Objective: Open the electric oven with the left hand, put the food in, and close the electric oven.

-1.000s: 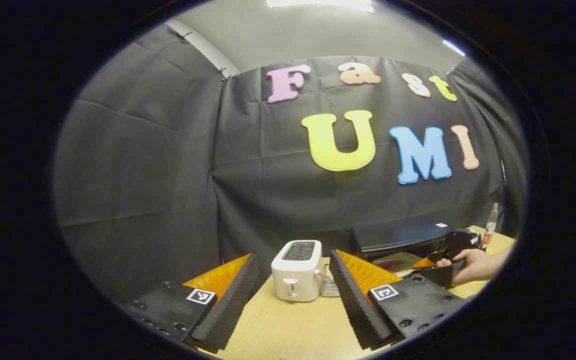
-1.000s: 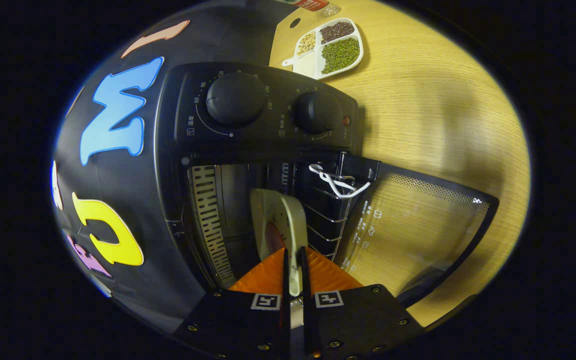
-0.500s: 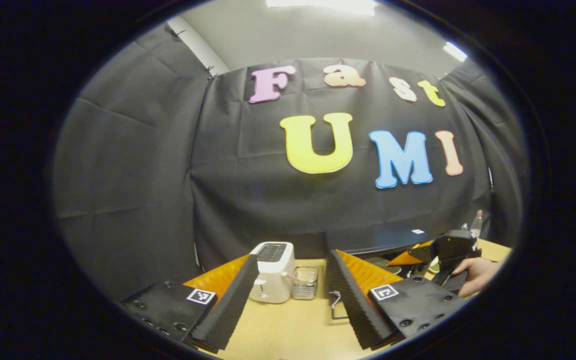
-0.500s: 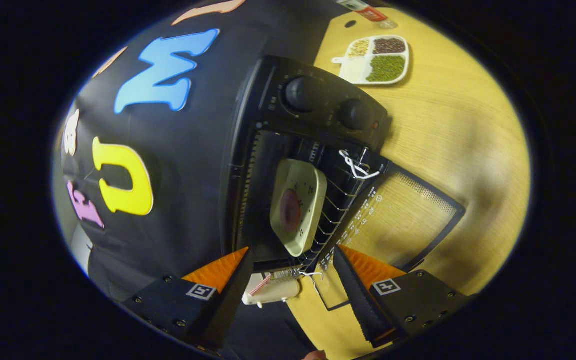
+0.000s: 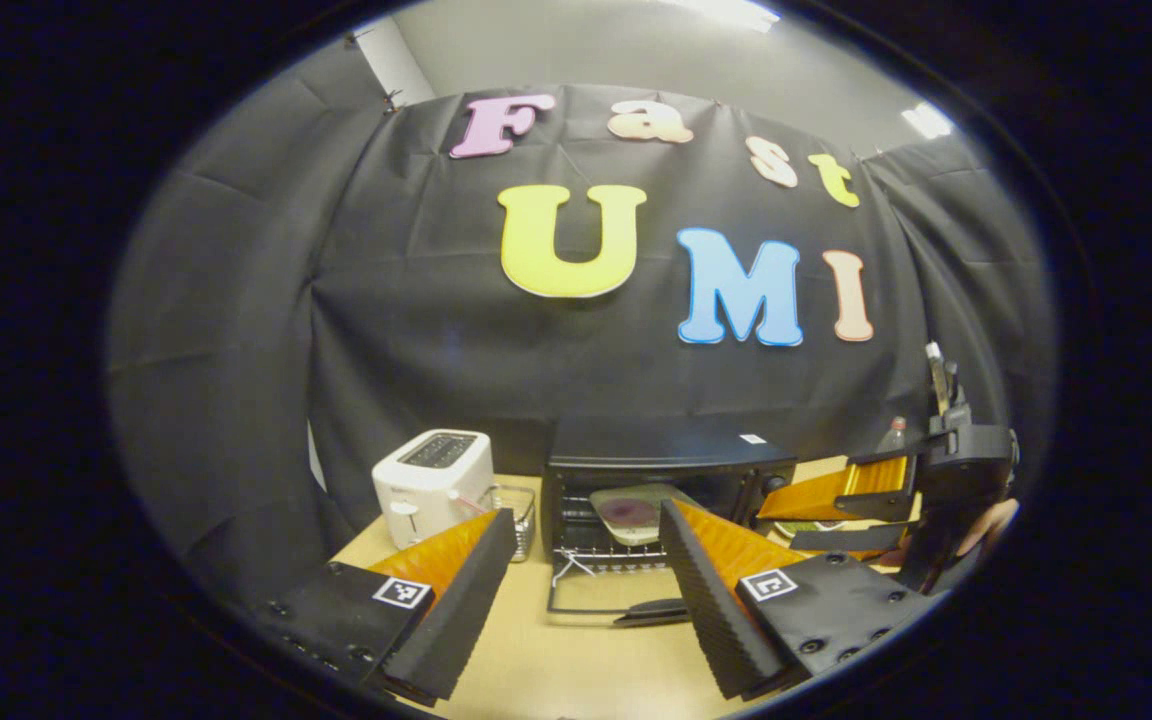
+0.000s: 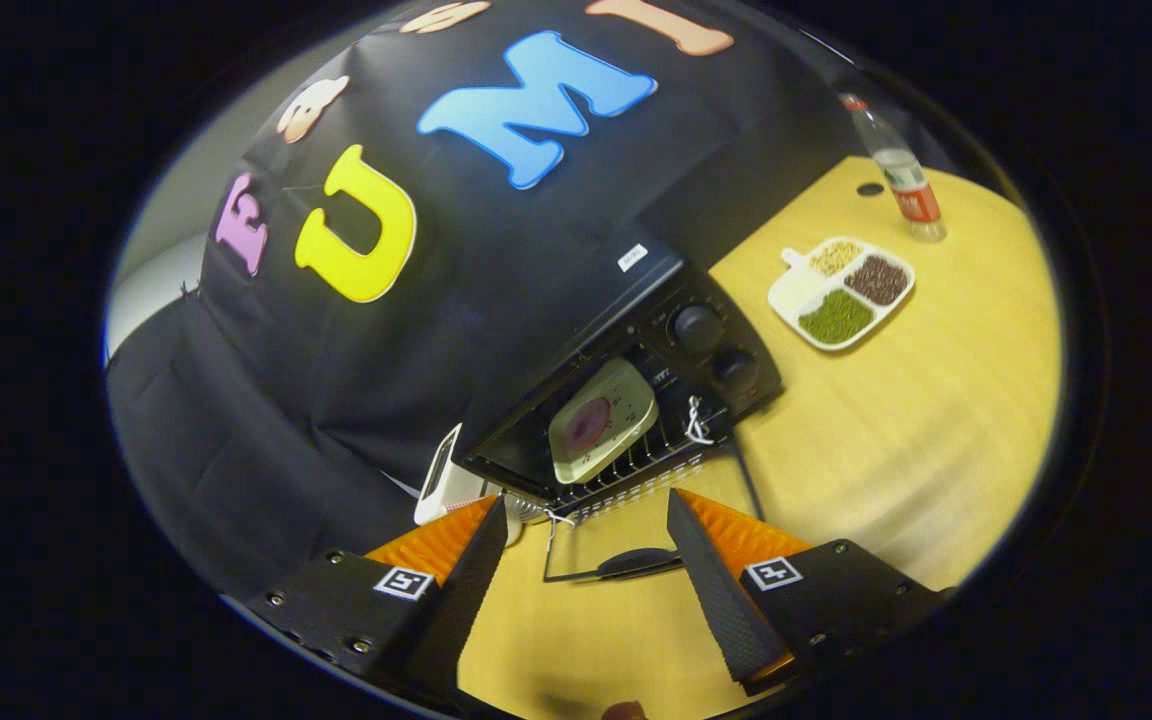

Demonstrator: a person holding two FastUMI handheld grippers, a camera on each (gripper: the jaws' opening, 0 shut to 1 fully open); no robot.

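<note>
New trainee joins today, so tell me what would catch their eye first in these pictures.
The black electric oven stands at the back of the wooden table, its glass door folded down flat and a pale plate of food on its wire rack. A white toaster stands beside it. Both the left hand-held gripper and the right hand-held gripper are open and empty.

The left gripper's right finger (image 5: 711, 590) hides the right part of the black electric oven's (image 5: 666, 462) lowered glass door (image 5: 601, 600).
</note>
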